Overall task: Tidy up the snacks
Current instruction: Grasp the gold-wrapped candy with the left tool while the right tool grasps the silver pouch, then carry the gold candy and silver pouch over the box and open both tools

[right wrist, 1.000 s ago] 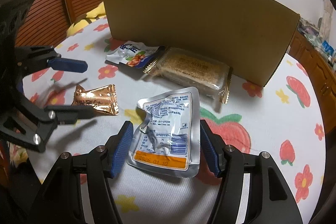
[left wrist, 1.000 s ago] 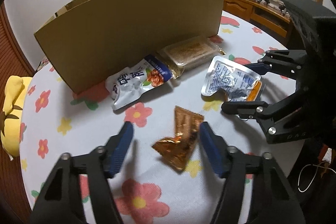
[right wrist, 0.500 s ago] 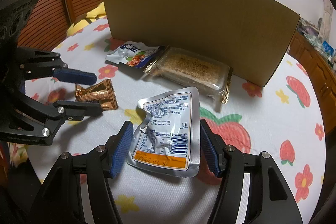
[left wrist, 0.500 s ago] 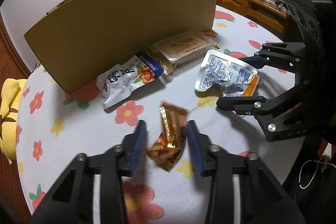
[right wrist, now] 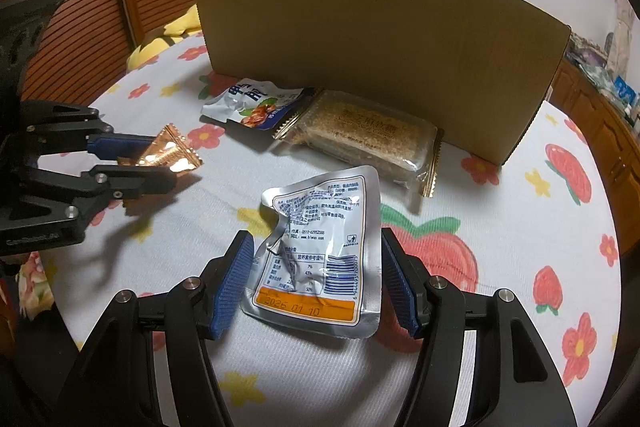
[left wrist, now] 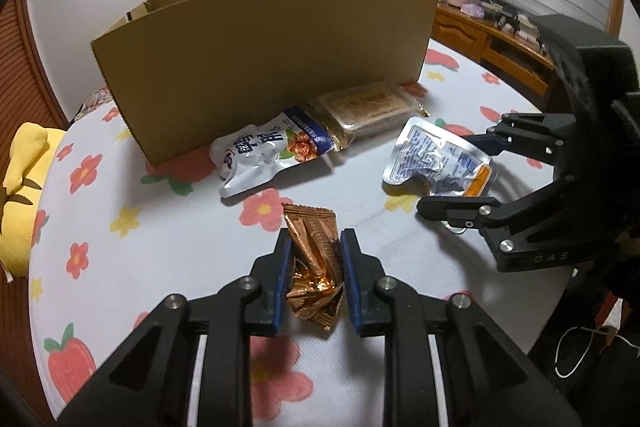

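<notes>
Each camera sat on its own gripper, looking down and forward, close to the table point(left wrist: 100, 227). Both saw the cardboard box point(left wrist: 264, 63), the snack packets in front of it, and the other gripper.

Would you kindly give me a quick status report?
Left tool just closed on copper packet. Right tool open around silver pouch. Nothing in the way.

The left tool point(left wrist: 314, 255) points steeply down at the surface point(left wrist: 180, 267), its jaws having just been closing, and its blue pads now pinch the crumpled copper wrapper point(left wrist: 316, 263). The right tool point(right wrist: 316, 279) tilts down likewise, jaws parted either side of the silver pouch point(right wrist: 320, 247), the pads seemingly not pressing it.
</notes>
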Demonstrator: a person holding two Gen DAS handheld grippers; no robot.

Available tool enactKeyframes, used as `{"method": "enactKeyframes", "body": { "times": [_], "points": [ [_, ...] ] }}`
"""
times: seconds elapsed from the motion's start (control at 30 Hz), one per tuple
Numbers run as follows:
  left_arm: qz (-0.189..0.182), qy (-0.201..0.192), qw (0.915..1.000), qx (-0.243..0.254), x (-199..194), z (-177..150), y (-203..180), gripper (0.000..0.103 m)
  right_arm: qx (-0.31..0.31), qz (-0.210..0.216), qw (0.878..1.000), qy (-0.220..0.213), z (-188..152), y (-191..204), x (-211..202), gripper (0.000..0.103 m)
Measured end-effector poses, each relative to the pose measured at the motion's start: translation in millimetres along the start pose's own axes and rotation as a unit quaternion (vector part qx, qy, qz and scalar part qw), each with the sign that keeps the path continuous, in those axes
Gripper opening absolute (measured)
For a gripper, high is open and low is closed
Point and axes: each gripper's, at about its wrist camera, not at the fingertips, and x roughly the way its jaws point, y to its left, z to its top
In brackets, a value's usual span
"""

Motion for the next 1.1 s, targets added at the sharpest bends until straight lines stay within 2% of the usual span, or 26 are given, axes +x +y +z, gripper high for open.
{"method": "enactKeyframes", "body": {
  "times": [0.17, 0.4, 0.47, 0.9, 1.1],
  "points": [
    [-0.006, -0.007, 1.0, 0.001, -4.7, -3.0, -3.8, 0.022, 0.004, 0.001, 1.0, -0.004, 0.2, -0.7, -1.3, 0.055],
    [-0.003, -0.014, 0.9999, 0.0, -9.1, -3.4, -3.5, 0.022, 0.023, 0.025, 0.999, -0.011, 0.9, -9.0, -6.7, 0.045],
    [-0.003, -0.016, 0.9999, -0.001, -10.0, -3.3, -3.8, 0.022, 0.024, 0.028, 0.999, -0.011, 0.7, -9.5, -7.5, 0.022],
    [0.0, -0.031, 0.9995, -0.008, -15.4, 4.7, -4.4, 0.022, 0.013, 0.018, 0.999, -0.037, -0.6, -3.7, -23.1, 0.021],
    [0.003, -0.046, 0.9989, -0.011, -22.7, 16.0, -3.4, 0.022, 0.02, 0.032, 0.998, -0.055, 2.4, -6.5, -34.2, 0.021]
  ]
}}
